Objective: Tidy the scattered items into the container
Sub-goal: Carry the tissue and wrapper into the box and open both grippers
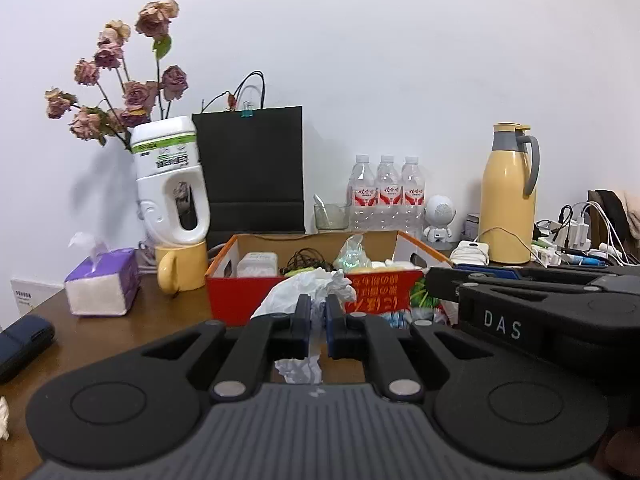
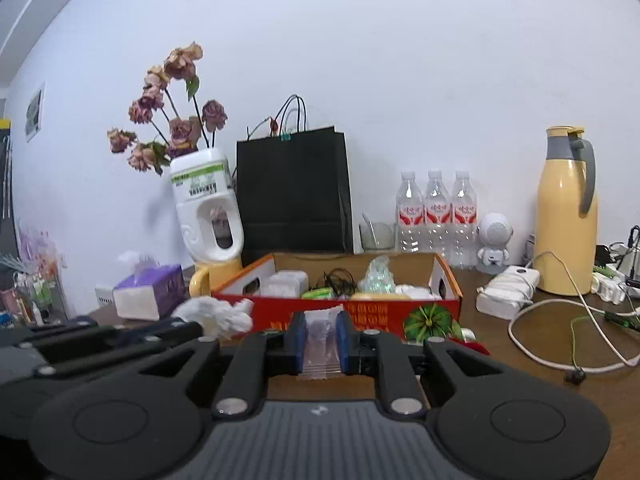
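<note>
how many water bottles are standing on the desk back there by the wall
3 water bottles: left, middle, right, side by side against the wall between the glass cup and the little white robot figure. More could hide behind them.

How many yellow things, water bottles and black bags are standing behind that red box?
Yellow things: 2, the jug and the mug
Water bottles: 3
Black bags: 1
Total: 6

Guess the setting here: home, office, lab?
Probably a lived-in home or dorm desk, not a lab. Dried pink roses stand in a cut-open white plastic jug, a yellow thermos jug with grey handle sits at the wall, and white chargers with tangled cables sprawl over the brown wooden tabletop.
</note>
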`<state>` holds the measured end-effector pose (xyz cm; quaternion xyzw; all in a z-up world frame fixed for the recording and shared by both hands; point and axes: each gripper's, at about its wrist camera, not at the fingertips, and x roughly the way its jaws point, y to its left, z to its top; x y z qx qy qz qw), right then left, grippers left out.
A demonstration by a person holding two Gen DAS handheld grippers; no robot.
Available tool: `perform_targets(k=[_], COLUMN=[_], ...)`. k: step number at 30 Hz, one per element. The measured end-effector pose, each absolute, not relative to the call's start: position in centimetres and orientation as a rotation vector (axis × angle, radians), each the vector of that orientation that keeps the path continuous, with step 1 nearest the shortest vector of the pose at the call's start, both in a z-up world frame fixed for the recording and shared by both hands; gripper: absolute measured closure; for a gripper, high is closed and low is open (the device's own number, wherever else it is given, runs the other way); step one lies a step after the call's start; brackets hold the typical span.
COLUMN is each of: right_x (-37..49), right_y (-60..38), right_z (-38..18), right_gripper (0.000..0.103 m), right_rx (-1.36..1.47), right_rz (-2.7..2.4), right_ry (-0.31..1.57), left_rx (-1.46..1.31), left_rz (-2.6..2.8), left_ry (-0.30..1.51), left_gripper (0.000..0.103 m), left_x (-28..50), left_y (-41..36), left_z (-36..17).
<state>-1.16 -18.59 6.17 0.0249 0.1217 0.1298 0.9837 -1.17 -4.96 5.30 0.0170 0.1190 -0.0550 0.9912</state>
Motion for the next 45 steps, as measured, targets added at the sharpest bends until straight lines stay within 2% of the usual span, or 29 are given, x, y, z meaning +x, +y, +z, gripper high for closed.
perform_targets(k=[4,9,12,17,24,32,38,45], right_x=[2.2,11.4,16.8,25.1,33.4,38.9,40.0,40.6], right_y=[-18.6,-18.5,-18.8,-19.0,-18.2,-17.2,-15.2,-14.7], right_z=[7.5,10.8,12.2,13.2,14.6,8.8,6.1,4.0], right_gripper=[0.088,0.088,0.088,0.088,0.088,0.088,0.088,0.085], right_rx=[0.044,0.066,0.091,0.108,0.053,0.087,0.068,0.026], right_rz=[0.258,0.262,0.267,0.32,0.382,0.332,0.308,0.278], right_ry=[0.232,0.218,0.269,0.507,0.796,1.187,1.264,1.299], left_rx=[-0.041,-0.057,-0.04,-0.107,-0.06,-0.005,-0.033,-0.03], left_rz=[-0.149,-0.113,-0.14,-0.158,-0.253,-0.202,-0.141,-0.125], left_ry=[0.256,0.232,0.281,0.54,0.949,1.159,1.237,1.264], left_gripper=[0.095,0.095,0.095,0.095,0.094,0.094,0.094,0.09], left_x=[3.5,12.9,17.7,25.0,33.2,35.7,38.0,38.2], left_y=[-4.3,-4.0,-3.5,-1.5,0.1,0.2,0.4,0.9], left_z=[6.6,10.0,11.2,12.2,14.2,10.4,6.7,6.1])
